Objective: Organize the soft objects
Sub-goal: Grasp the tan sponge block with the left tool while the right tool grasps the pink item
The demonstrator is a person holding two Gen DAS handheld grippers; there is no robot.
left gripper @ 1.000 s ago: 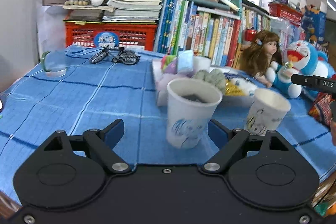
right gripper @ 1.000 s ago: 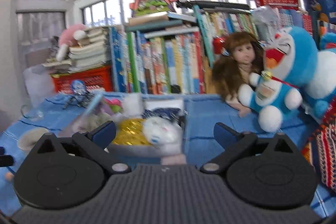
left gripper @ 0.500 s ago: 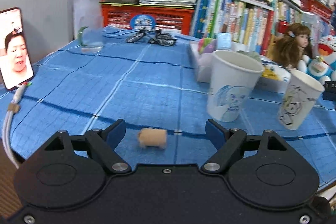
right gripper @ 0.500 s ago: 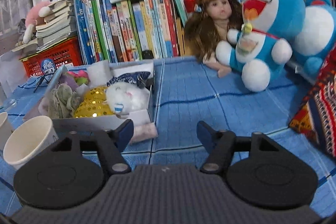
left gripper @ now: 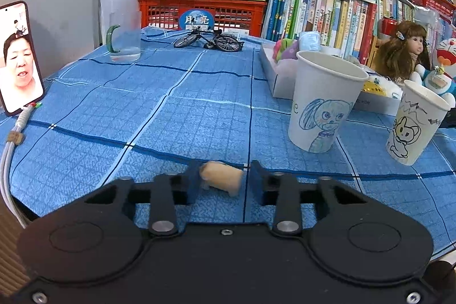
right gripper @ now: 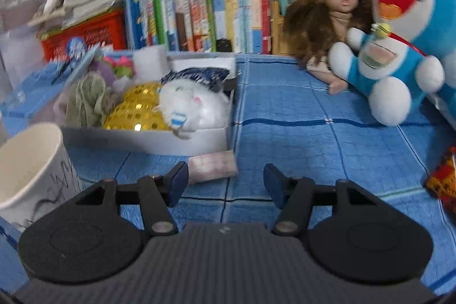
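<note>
Reading "月亮" on the round blue label (left gripper: 196, 20) of the red crate (left gripper: 199, 12) is easy; book spines stay illegible. With jaws just closed, the left gripper (left gripper: 222, 179) pinches a small tan soft toy (left gripper: 221, 181) on the blue tablecloth (left gripper: 142, 116). The right gripper (right gripper: 225, 184) has been narrowing, half open, its pink soft block (right gripper: 213, 165) lying just ahead of the left finger, unclamped.

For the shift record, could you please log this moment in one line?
left gripper: just closed on tan soft toy | right gripper: closing, open, nearing pink block
</note>
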